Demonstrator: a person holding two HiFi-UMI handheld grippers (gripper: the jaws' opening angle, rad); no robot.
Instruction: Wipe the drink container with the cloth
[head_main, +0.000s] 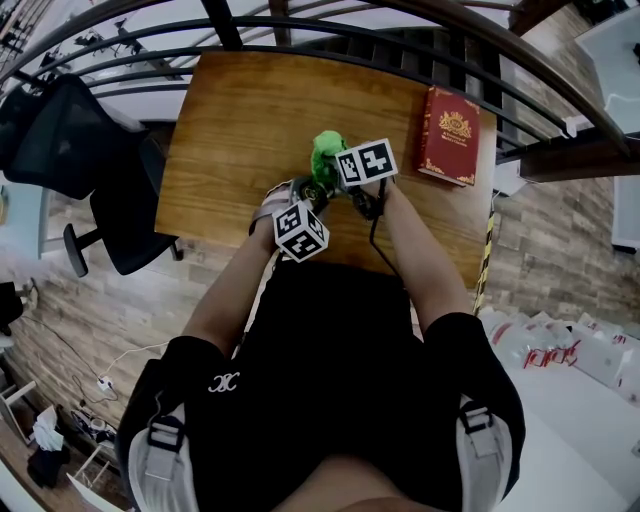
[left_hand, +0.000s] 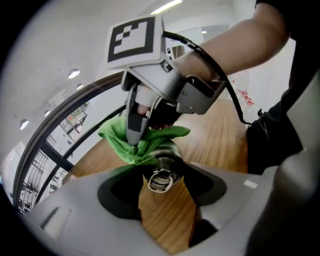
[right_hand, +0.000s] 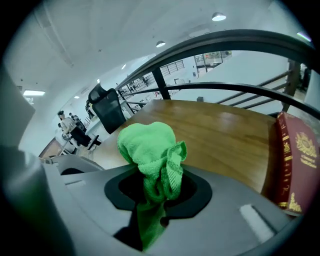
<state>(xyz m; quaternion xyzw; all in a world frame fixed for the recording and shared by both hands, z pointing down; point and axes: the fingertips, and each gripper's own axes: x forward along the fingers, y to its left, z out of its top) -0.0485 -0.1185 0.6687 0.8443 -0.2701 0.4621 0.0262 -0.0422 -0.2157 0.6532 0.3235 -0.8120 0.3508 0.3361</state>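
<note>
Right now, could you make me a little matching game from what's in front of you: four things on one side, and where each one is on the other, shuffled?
Things:
1. green cloth
2. drink container
3. red book
4. black chair

Places:
A. lying on the far right corner of the table
B. clamped in the left gripper
C. on the floor to the left of the table
D. clamped in the right gripper

Pairs: 1-D, 2-B, 3-A, 4-C

One overhead, two close, table (head_main: 230, 130) shared
</note>
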